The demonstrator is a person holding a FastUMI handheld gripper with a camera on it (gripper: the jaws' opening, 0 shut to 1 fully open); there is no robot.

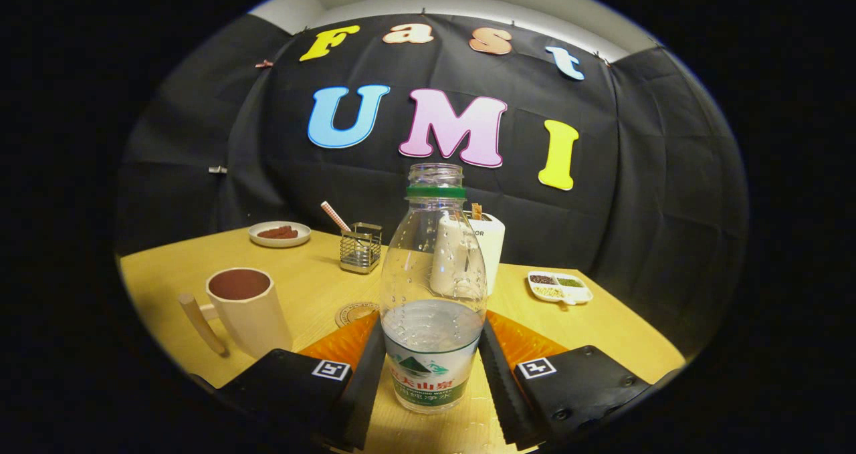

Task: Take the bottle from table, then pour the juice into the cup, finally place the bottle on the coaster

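A clear plastic bottle point(431, 287) with a green neck ring and no cap stands upright between my fingers, about a third full of clear liquid. My gripper point(431, 330) is shut on its lower body, one finger point(364, 374) pressing each side at the label. Whether its base rests on the wooden table point(307, 287) I cannot tell. A beige cup point(246, 312) with a long handle stands to the left of the fingers, its inside dark. A round coaster point(353, 313) lies flat just beyond the left finger, between the cup and the bottle.
Beyond the coaster stands a wire holder point(361, 247) with a striped straw. A small plate point(279, 234) of brown food sits at the far left. A white container point(483, 243) is right behind the bottle. A divided dish point(560, 287) of grains lies at the right.
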